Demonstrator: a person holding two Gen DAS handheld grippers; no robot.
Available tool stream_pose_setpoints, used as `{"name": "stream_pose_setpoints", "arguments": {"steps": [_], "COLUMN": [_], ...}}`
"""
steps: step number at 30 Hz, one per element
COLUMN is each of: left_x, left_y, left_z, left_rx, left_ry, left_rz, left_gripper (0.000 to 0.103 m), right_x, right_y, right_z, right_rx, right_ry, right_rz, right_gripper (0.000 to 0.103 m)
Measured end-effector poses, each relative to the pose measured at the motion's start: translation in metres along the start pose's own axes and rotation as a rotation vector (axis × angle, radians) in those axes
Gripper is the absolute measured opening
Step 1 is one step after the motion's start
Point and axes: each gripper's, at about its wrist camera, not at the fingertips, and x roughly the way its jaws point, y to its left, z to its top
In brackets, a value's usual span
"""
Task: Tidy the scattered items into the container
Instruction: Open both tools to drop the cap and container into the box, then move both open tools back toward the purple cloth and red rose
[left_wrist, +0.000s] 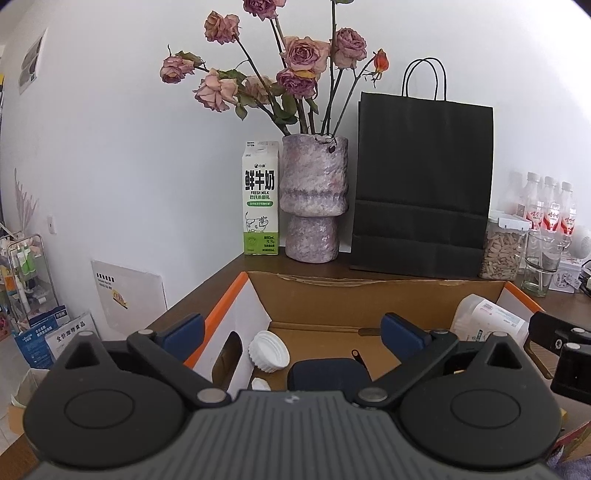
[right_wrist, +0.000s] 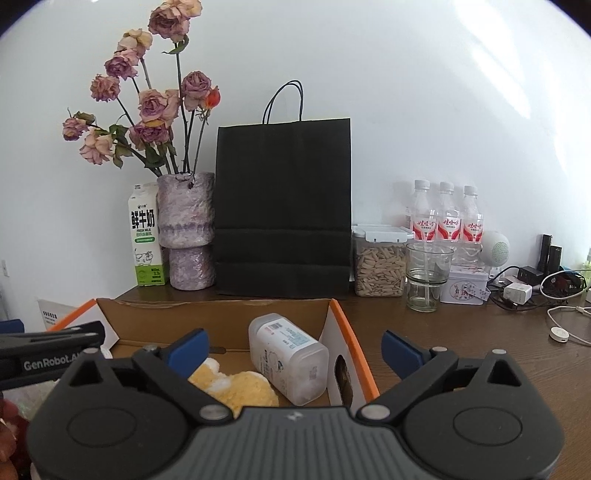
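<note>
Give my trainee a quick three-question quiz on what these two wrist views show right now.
1. True or false: the left tool is gripping the white cap.
2. What stands between the milk carton and the black paper bag?
3. Which lies in the cardboard box? A) glass cup B) white plastic bottle C) charger

Key: 1 false, both tools open and empty; 2 the vase of dried roses; 3 B.

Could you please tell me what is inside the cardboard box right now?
Inside the cardboard box lie a white plastic bottle, a yellow fluffy item, a white ribbed lid and a dark blue pouch. The grippers' bodies hide the box's near part.
</note>
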Motion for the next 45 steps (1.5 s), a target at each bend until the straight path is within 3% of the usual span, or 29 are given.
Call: {"name": "stream_pose_setpoints", "arguments": {"steps": [11,22,38,45], "left_x": [-0.027,-0.065,-0.093,-0.1], "left_y": [0.01,0.024,0.07,0.098], "left_z": [-0.006,-0.028,-0.059,-0.066], "left_rx": [-0.037,0.032,0.022,-0.01], "left_ry": [-0.088,-0.186,-0.113,-0.029], "left_rz": [-0.039,-0.065,-0.034,-0.045], "left_gripper": [0.103,0.103,0.103,0.103], "right_x": [-0.02,-0.051,-0.092,-0.104], "right_y": [0.006,0.004,-0.007,-0.017], "right_z": [-0.005,-0.019,-0.059,-0.071], "right_rx": [-0.015,-0.02,-0.04,-0.036], "right_ry": [-0.024,-0.086,-0.035,0.035], "right_rz": [0.033,0.033,0.014,0.021], "right_gripper": [0.103,0.103,0.103,0.103]}}
